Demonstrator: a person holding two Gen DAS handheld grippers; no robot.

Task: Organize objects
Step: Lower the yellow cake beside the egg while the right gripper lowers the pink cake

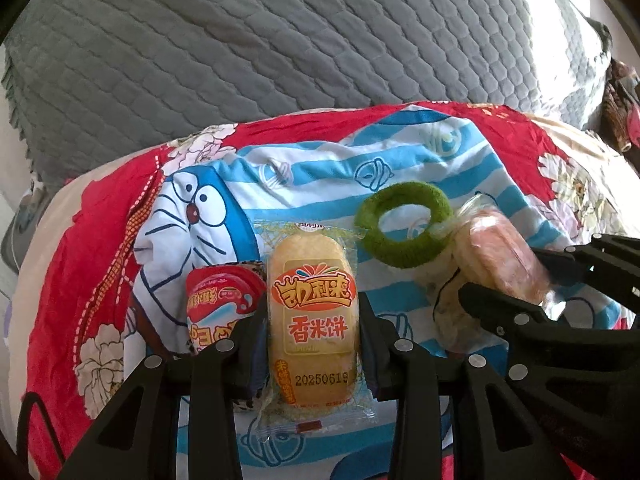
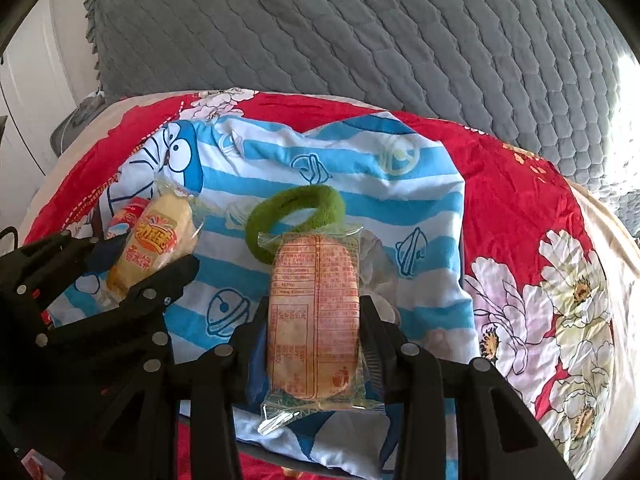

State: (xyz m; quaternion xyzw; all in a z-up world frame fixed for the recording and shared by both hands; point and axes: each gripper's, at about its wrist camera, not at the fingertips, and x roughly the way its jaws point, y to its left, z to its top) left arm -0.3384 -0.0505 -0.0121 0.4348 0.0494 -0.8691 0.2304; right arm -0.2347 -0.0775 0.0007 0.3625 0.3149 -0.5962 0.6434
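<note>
Bed surface: grey quilted cover (image 1: 280,40) behind, red floral quilt (image 1: 92,248), blue-striped Doraemon cloth (image 1: 320,184) on top. Two rice cracker packets: yellow-label packet (image 1: 312,320) clamped in left gripper (image 1: 314,340), text-side packet (image 2: 314,312) clamped in right gripper (image 2: 314,336). One green hair ring (image 1: 404,224) between them on the cloth. One red-lidded cup (image 1: 222,300) beside left packet.
</note>
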